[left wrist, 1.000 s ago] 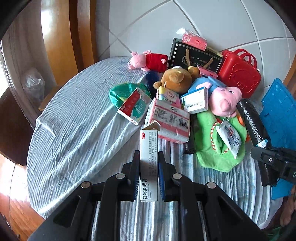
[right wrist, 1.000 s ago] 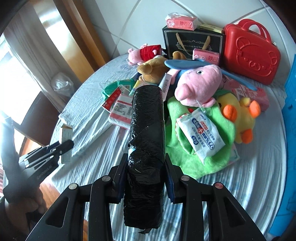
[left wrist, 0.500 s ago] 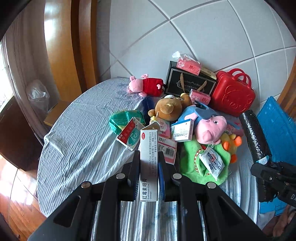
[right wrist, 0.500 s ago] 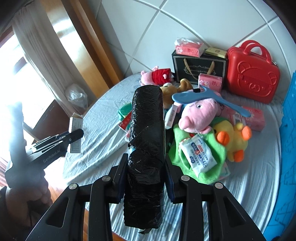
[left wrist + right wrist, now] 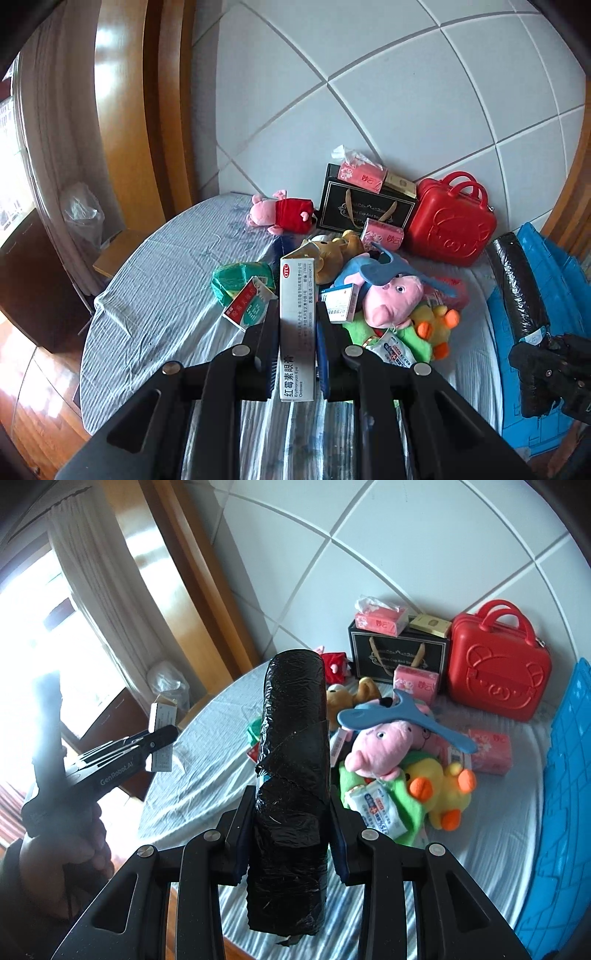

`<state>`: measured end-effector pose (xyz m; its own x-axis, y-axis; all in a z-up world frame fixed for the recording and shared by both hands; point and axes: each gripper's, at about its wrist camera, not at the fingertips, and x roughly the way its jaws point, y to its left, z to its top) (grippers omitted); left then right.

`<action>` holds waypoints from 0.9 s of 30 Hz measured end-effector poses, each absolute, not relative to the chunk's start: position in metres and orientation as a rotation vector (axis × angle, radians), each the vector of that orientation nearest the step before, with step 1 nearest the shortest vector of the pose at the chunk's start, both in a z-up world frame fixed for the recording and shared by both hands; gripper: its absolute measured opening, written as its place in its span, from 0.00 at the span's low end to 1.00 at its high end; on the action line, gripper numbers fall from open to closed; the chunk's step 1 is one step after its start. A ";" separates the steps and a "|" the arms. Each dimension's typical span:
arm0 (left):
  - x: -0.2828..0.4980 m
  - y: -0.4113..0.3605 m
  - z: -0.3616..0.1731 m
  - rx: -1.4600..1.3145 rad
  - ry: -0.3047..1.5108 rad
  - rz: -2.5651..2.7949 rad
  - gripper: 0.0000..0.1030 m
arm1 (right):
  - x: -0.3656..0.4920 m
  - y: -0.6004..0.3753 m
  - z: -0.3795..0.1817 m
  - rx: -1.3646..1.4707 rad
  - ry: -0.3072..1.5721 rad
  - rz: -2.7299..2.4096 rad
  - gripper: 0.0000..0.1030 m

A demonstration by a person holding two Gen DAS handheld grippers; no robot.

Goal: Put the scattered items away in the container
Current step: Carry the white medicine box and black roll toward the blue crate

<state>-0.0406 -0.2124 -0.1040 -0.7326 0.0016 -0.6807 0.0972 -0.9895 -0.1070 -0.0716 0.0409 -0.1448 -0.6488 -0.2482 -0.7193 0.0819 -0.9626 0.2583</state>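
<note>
My left gripper is shut on a tall white ointment box, held upright above the table; it also shows in the right wrist view. My right gripper is shut on a black plastic-wrapped roll, held upright; the roll also shows in the left wrist view. The blue crate stands at the table's right edge. Scattered on the striped cloth are a pink pig plush, a yellow duck, a wipes pack and medicine boxes.
A red case, a black gift bag with tissue packs on it, a bear plush and a second pig plush sit by the tiled wall. A green packet lies left. Wooden door frame and floor are to the left.
Both grippers have risen and drawn back from the table with their loads; the pile now looks smaller and farther, and more wall shows.
</note>
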 end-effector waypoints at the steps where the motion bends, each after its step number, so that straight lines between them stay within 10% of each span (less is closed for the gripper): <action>1: -0.041 -0.209 -0.100 1.117 0.205 -2.872 0.16 | -0.070 0.044 -0.142 1.208 -0.303 -2.681 0.33; 27: -0.037 -0.102 -0.043 1.019 0.160 -2.943 0.16 | -0.024 0.145 -0.089 1.023 -0.407 -2.712 0.33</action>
<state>-0.0371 -0.1016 -0.0426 -0.7864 0.0119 -0.6176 0.0551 -0.9945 -0.0893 -0.0242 0.1448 -0.0893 -0.7356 -0.2931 -0.6107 0.1011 -0.9389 0.3289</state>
